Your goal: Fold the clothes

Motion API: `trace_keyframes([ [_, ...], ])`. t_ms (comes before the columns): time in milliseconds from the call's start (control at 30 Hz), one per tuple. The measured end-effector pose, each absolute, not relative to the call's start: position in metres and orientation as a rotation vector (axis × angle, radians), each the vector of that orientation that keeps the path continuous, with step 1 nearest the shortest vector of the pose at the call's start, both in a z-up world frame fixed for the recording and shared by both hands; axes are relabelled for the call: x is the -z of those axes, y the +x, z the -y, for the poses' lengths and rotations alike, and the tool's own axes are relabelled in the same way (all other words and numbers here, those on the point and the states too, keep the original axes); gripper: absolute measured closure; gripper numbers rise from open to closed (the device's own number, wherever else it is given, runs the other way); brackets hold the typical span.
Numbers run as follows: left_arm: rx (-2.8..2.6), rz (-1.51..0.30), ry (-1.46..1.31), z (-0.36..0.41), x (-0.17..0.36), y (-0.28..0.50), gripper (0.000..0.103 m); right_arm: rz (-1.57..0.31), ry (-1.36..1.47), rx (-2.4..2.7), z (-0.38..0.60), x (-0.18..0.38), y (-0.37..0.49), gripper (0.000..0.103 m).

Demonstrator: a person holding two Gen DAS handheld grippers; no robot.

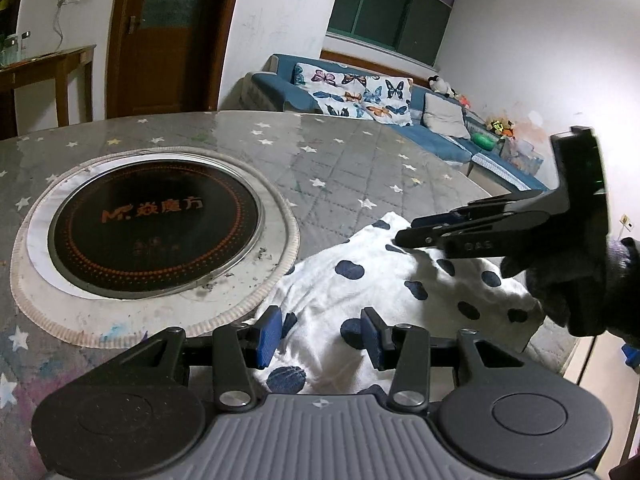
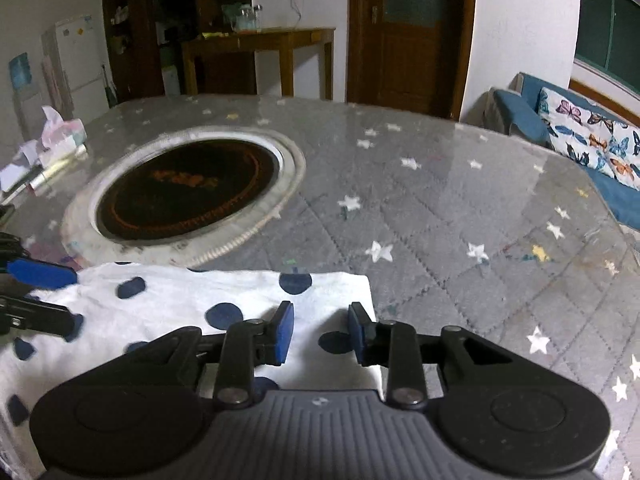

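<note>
White cotton-like cloth with navy polka dots (image 1: pixel 400 292) lay on the near part of the table (image 1: pixel 340 168), spread in a loosely folded rectangle with wrinkles. In the right wrist view its straight far edge ran just short of the round cooktop's cloth surround, and its right corner sat at about 1 o'clock of the right gripper.

Left gripper (image 1: pixel 320 336): blue pads spread apart, nothing between them, hovering over the cloth's near-left portion; contact with the fabric could not be confirmed. The cooktop (image 1: pixel 156 224), black glass with orange lettering and a dotted ring, lay at roughly 10 o'clock from this gripper.

Right gripper (image 2: pixel 320 336): jaws likewise spread, empty, positioned above the cloth near its right edge. Seen from the left wrist camera, the same tool (image 1: pixel 416 232) entered from 3 o'clock, held by a dark-gloved hand (image 1: pixel 580 280), its tips low over the far right part of the cloth; touching or just above, undetermined.

Table covering: grey quilted material printed with white stars under a glossy clear layer. A tissue pack (image 2: pixel 64 132) sat at the table's far left edge in the right wrist view. A blue sofa (image 1: pixel 432 128) with a butterfly-print cushion (image 1: pixel 360 96) stood beyond the table at 1 o'clock.
</note>
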State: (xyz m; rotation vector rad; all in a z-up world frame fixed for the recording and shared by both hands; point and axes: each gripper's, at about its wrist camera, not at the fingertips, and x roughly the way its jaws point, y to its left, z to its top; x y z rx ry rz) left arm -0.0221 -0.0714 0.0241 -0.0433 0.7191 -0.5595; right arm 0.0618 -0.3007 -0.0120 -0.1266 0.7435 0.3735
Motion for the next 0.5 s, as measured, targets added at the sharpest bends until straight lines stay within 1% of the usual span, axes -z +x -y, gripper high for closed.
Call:
trace_keyframes([
  [67, 0.558, -0.715, -0.043, 0.072, -0.025, -0.023, 0.057, -0.729, -0.130, -0.407, 0.298, 0.004, 0.051, 0.072],
  [133, 0.561, -0.702, -0.044, 0.073, -0.028, -0.025, 0.056, -0.718, -0.139, -0.448, 0.291, -0.002, 0.036, 0.069],
  [233, 0.577, -0.675, -0.032, 0.075, -0.033, -0.033, 0.055, -0.703, -0.158, -0.508, 0.282, -0.006, 0.014, 0.068],
  [333, 0.591, -0.657, 0.001, 0.078, -0.033, -0.041, 0.055, -0.686, -0.184, -0.547, 0.277, -0.007, -0.007, 0.062],
  [500, 0.585, -0.671, 0.018, 0.079, -0.020, -0.045, 0.055, -0.701, -0.204, -0.545, 0.278, 0.006, -0.031, 0.062],
])
